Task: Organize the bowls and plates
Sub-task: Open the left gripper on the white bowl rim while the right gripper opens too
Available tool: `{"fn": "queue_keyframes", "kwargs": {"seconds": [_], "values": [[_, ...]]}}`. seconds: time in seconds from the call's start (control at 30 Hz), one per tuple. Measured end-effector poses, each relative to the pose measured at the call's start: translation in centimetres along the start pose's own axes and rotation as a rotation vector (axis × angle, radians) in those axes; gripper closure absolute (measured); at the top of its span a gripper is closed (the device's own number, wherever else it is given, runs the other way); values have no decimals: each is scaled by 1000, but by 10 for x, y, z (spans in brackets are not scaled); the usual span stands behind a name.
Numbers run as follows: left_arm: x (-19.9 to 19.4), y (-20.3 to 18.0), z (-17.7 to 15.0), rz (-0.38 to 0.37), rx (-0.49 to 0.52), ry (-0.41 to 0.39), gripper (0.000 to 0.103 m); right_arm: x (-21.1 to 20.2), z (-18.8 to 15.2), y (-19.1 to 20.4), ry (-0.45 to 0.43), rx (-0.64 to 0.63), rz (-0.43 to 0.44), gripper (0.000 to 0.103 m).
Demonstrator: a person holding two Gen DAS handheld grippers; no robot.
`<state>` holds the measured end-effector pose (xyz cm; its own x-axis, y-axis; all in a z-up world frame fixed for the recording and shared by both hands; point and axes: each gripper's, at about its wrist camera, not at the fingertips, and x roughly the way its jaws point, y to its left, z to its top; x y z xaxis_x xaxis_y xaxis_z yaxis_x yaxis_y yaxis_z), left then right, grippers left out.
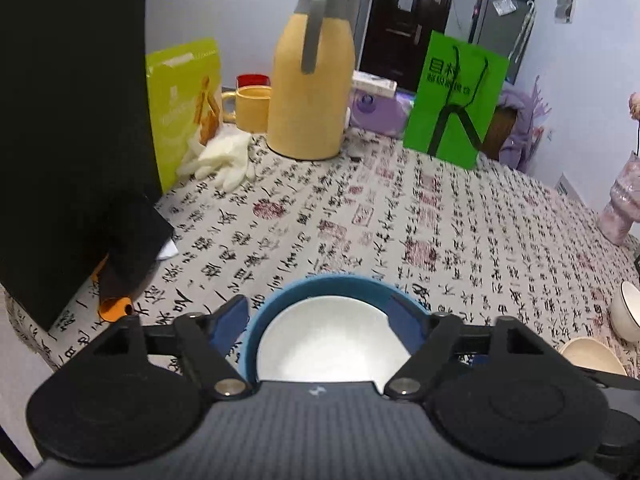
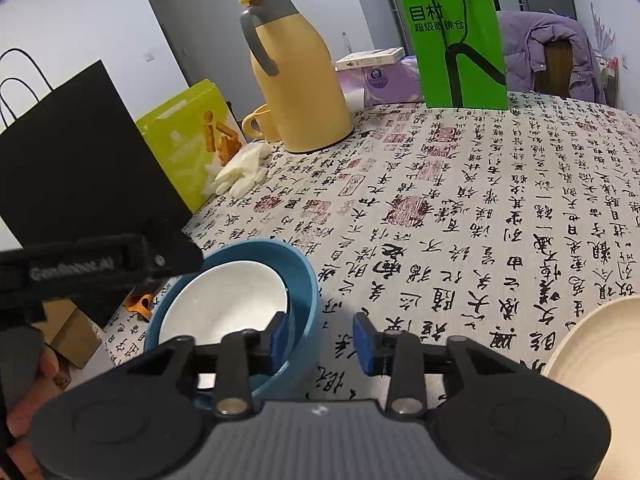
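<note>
A: What's on the tabletop (image 2: 460,208) from your end?

B: Going from big to small: the blue bowl (image 2: 308,280) sits near the edge closest to me, with the white bowl (image 2: 224,300) nested inside it, tipped a little toward one wall rather than seated flat. A cream plate (image 2: 596,344) lies well off to the right, and in the left view I also see a small white bowl (image 1: 626,312) beside a cream dish (image 1: 592,354).

A: And the tools?

B: My left tool (image 1: 324,320) is spread wide and holds nothing; its jaws stand either side of the nested bowls, above them, not touching. My right tool (image 2: 320,338) is partly spread and empty too. Its left pad (image 2: 280,334) hangs over the blue bowl's near rim, the other pad over bare cloth, so the rim lies between the jaws but I see no pinch.

A: So the step?

B: I judge the white bowl is released and I'm clearing off. To do it well I'd lift both tools straight up, so no pad catches a rim and tips the stack. Then I'd go for the cream plate, gripping its rim squarely.
</note>
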<state>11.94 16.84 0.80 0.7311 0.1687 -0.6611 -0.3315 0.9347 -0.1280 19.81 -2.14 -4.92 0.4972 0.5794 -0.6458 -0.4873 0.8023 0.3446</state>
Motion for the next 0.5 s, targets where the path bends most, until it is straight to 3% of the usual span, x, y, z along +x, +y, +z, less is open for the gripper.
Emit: {"fn": "queue_keyframes", "kwargs": {"seconds": [0.07,0.13,0.23,0.5], "values": [[-3,4,-2,-9,-10,-19,13,-5,-1,-1,-21,-3,10,50],[-8,8,-5,-18,-9,-52,1,-12,-3,0,-55,-8,22,25],[-16,8,-12,-5,9,-111,0,-28,-6,-1,-130,-23,28,0],[-35,1,-37,19,33,-229,0,-57,-18,-11,-219,-31,12,0]]}}
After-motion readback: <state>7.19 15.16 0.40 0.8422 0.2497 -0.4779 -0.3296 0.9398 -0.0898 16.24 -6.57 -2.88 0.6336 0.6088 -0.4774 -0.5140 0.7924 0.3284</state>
